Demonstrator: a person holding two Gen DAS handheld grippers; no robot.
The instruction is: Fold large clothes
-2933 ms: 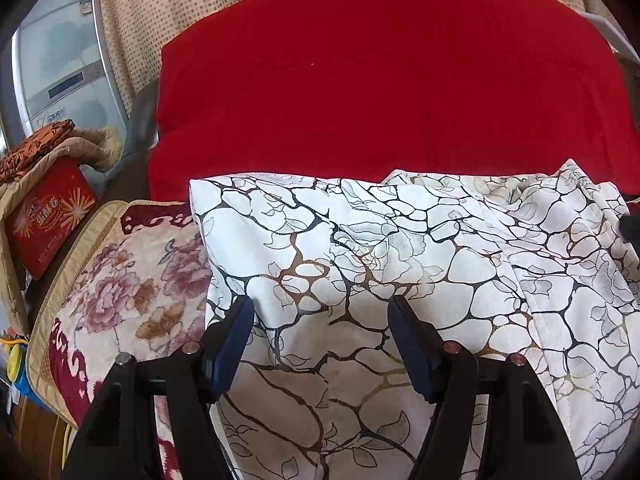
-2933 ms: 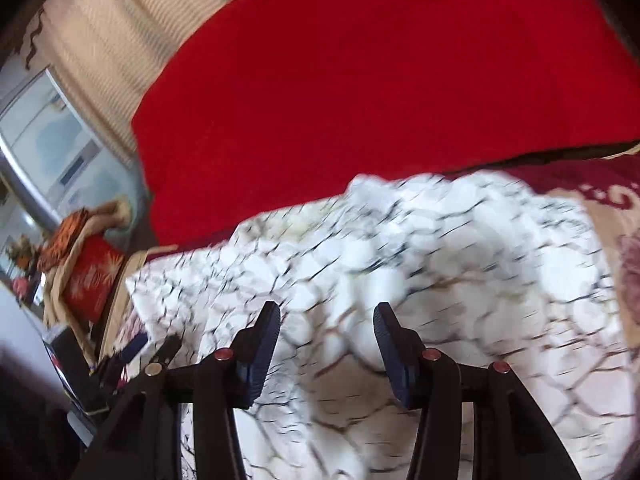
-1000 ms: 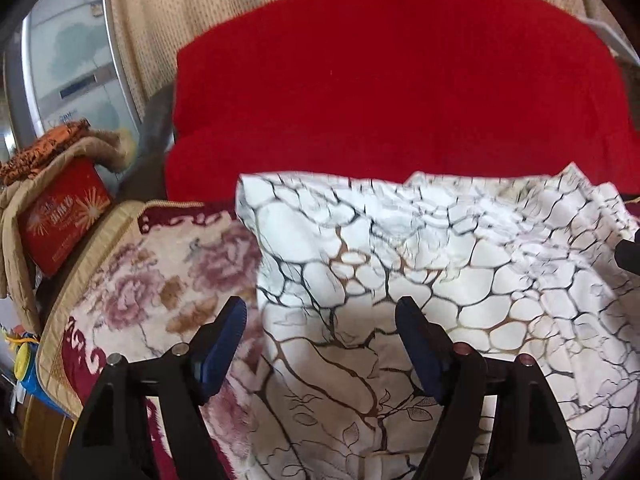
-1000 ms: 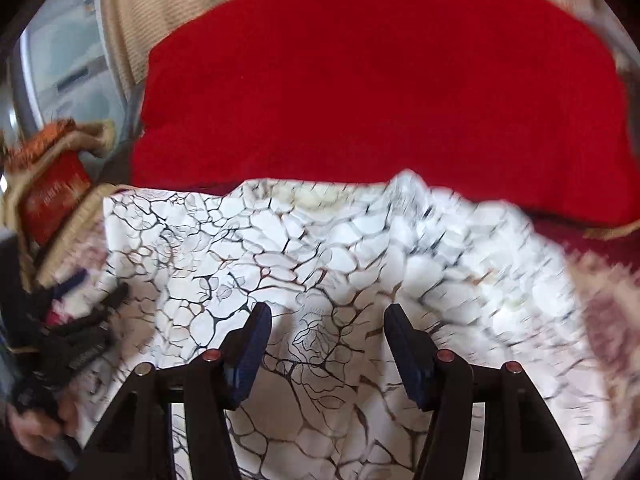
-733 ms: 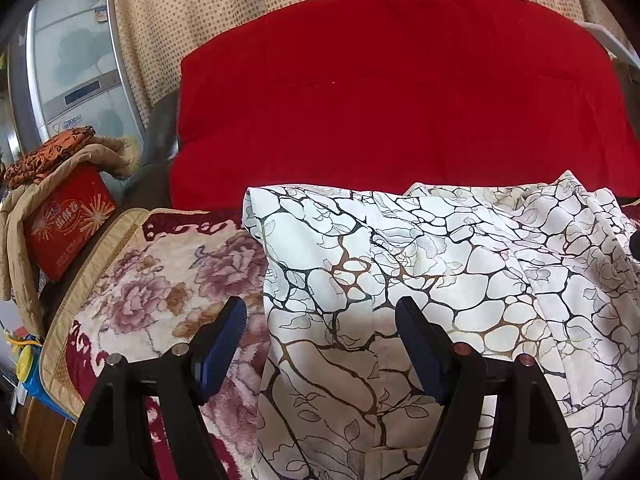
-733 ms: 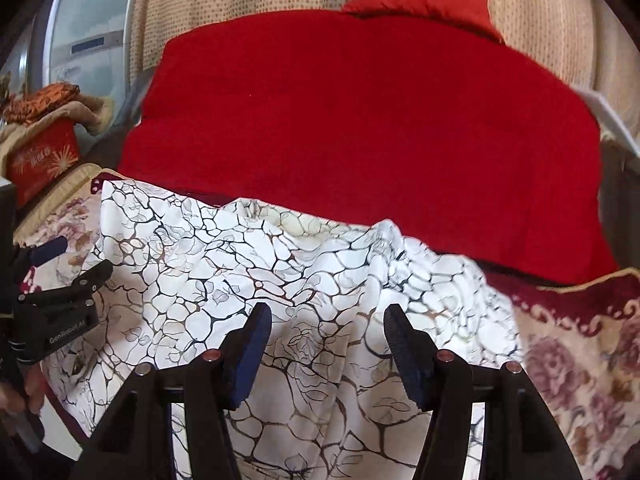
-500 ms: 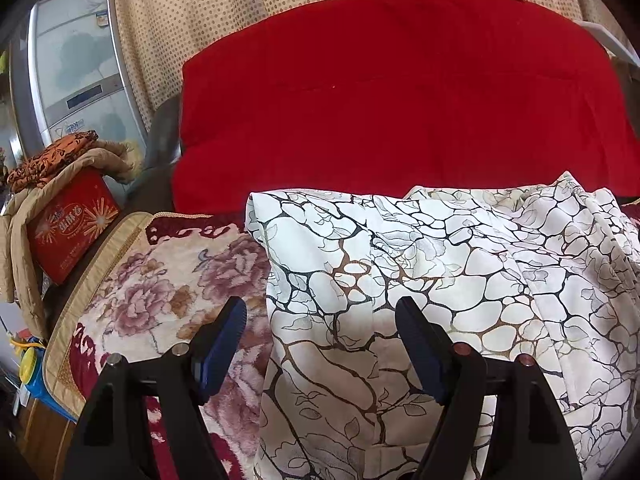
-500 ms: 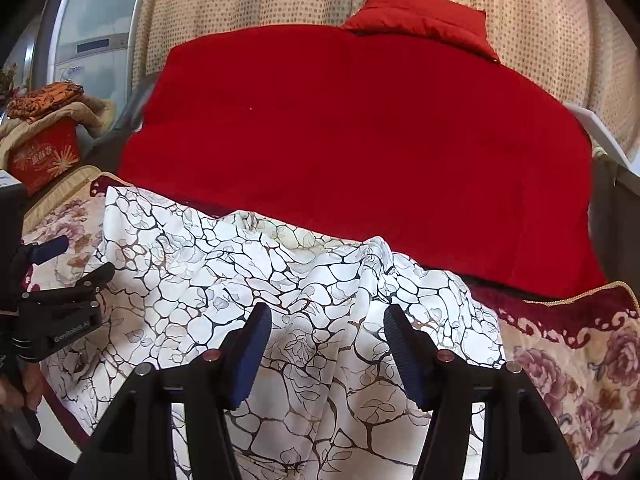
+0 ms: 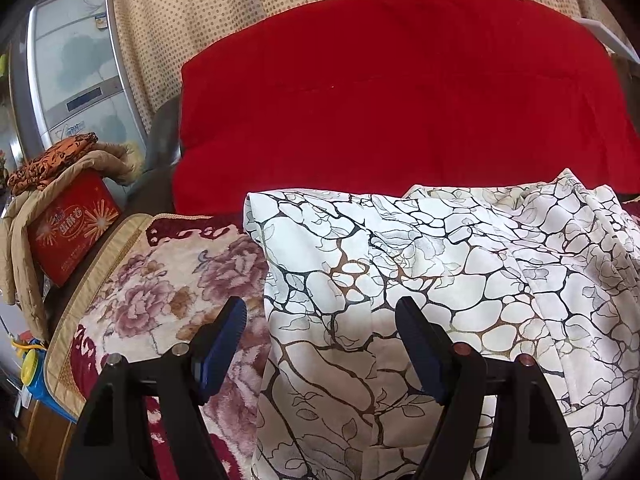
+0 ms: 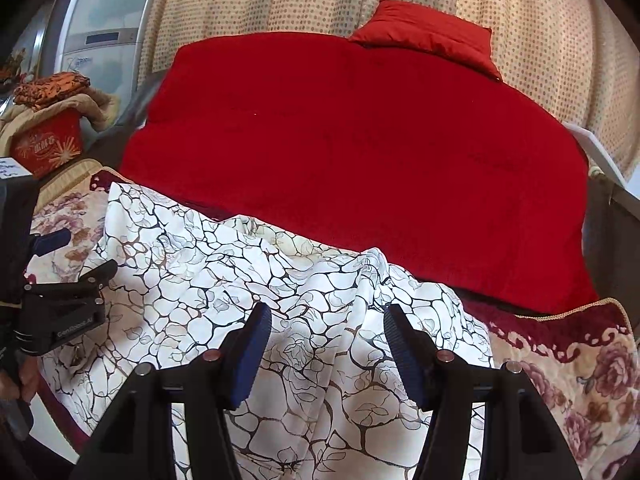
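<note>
both released, holding nothing; pulled back and lifted since a moment ago, so last fold looks laid and next grab comes due. white patterned garment (image 9: 420,280) spread on floral blanket (image 9: 160,292) before red quilt (image 9: 400,100); left edge at 12 o'clock of left claw (image 9: 320,320); bunched ridge at 12 o'clock of right claw (image 10: 326,322)

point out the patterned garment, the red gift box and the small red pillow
patterned garment (image 9: 440,280): left wrist view, on its flat middle panel
red gift box (image 9: 74,226): left wrist view, on its printed front face
small red pillow (image 10: 428,36): right wrist view, on its centre
</note>
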